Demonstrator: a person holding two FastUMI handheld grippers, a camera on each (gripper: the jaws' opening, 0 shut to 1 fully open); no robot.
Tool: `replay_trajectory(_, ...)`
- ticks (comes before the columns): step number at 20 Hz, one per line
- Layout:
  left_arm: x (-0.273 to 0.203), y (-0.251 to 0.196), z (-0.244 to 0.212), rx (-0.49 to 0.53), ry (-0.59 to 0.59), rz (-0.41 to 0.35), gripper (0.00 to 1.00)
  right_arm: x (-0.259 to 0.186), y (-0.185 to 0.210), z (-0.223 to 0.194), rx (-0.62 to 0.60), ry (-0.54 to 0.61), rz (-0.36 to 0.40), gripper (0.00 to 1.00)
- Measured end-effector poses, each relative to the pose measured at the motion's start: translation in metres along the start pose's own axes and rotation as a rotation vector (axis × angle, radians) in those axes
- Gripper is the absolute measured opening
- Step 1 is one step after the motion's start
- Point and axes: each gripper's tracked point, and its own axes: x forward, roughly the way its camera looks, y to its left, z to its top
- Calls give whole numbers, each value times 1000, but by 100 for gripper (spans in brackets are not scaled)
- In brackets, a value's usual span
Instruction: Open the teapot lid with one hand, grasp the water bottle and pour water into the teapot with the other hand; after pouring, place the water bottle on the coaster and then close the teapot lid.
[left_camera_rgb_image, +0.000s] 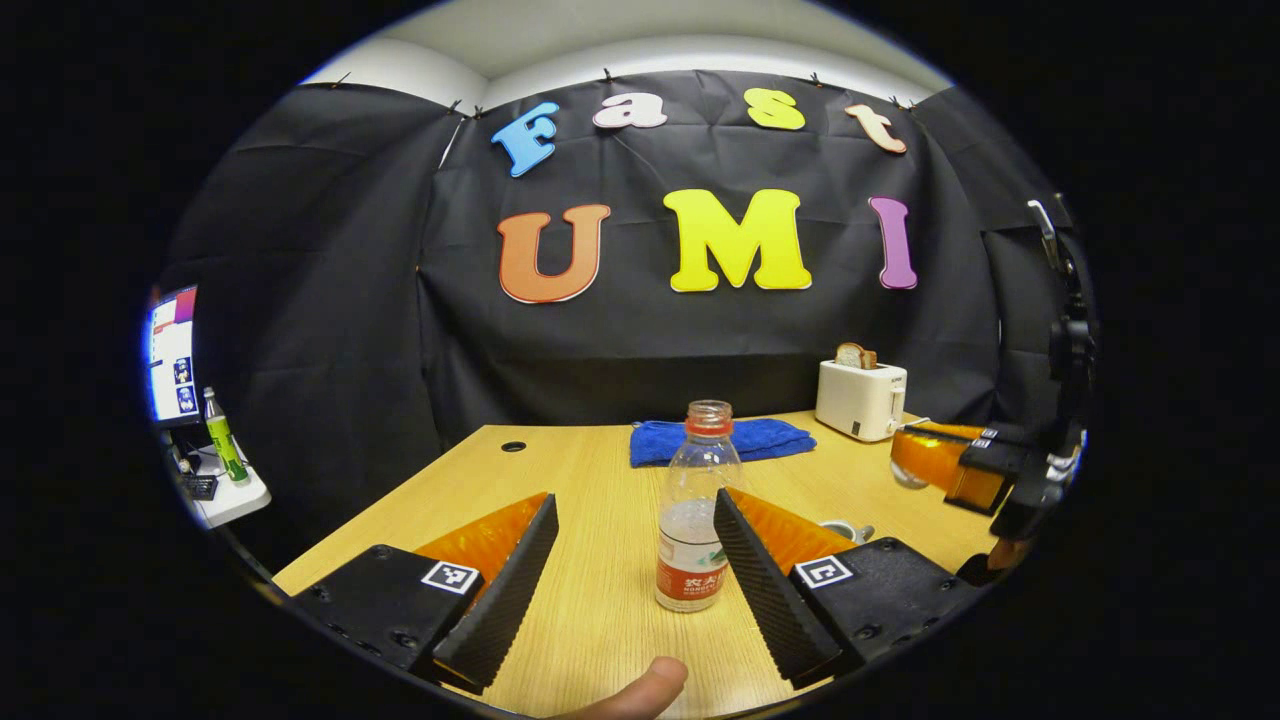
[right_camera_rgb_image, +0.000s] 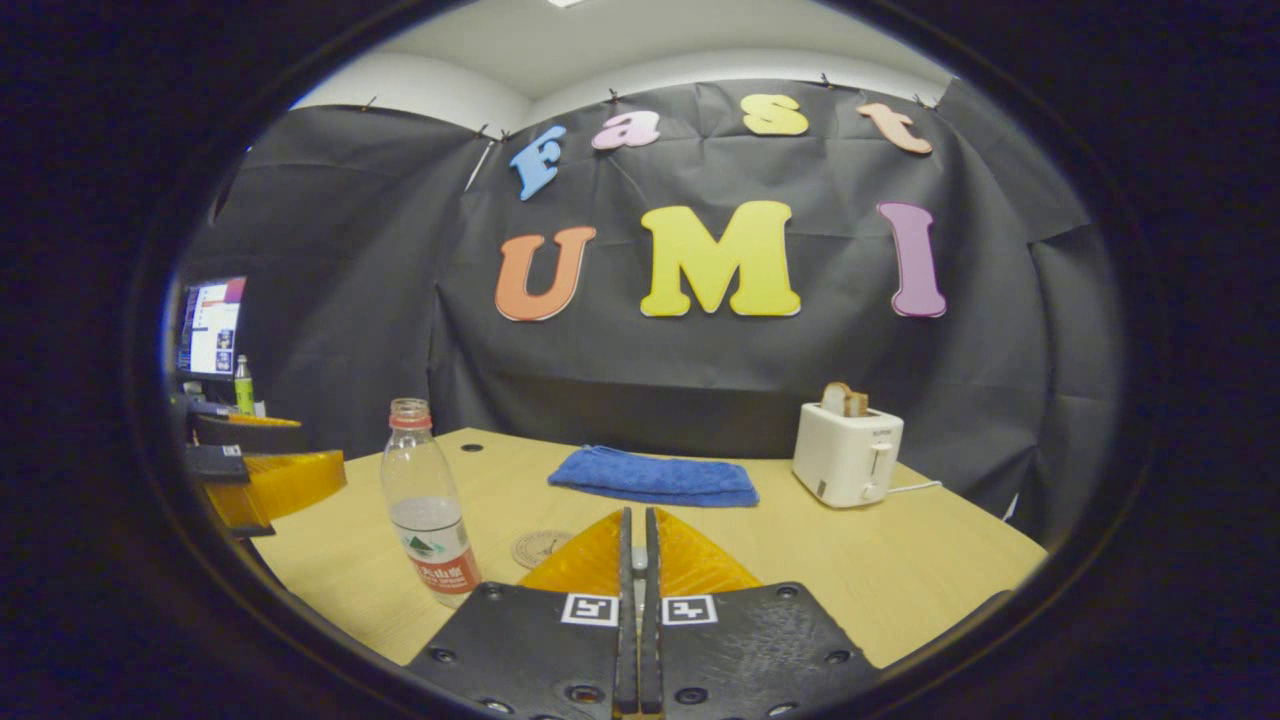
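Note:
A clear uncapped water bottle (left_camera_rgb_image: 697, 510) with a red label stands on the wooden table (left_camera_rgb_image: 600, 620), between the fingers of my open left gripper (left_camera_rgb_image: 635, 496) and close to the right-hand finger. A thumb (left_camera_rgb_image: 640, 690) shows at the bottom edge. Behind that finger peeks a white piece of the teapot (left_camera_rgb_image: 846, 529). My right gripper (left_camera_rgb_image: 908, 470) hovers at the right with a pale piece, seemingly the teapot lid, at its tip. In the right gripper view my right gripper (right_camera_rgb_image: 636, 513) is shut with something pale pinched in the slit. The bottle (right_camera_rgb_image: 428, 510) stands left of it, with the round coaster (right_camera_rgb_image: 540, 547) between.
A folded blue towel (left_camera_rgb_image: 720, 440) (right_camera_rgb_image: 655, 477) lies at the back of the table. A white toaster (left_camera_rgb_image: 860, 398) (right_camera_rgb_image: 848, 453) with bread in it stands at the back right. A monitor (left_camera_rgb_image: 172, 355) and a green bottle (left_camera_rgb_image: 225, 440) sit on a side shelf at the left.

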Motion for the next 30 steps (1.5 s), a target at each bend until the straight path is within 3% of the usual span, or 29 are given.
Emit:
replay_trajectory(2,1,-8,-6,2,3,-11,99,-11,-16,10,2,-17,-16,1)
replay_trajectory(6,8,-37,-24,-40,-23,-105,98,-22,-34,13,36,-17,-19,1)
replay_trajectory(16,66,-40,-52,-92,15,-112,99,-21,-55,15,58,-18,-37,0)
replay_trajectory(24,87,-26,-48,-75,-35,-48,97,-20,-51,12,39,-10,-28,1)
replay_trajectory(30,84,-31,-48,-25,-28,-64,77,-20,-51,12,26,-9,-30,1)
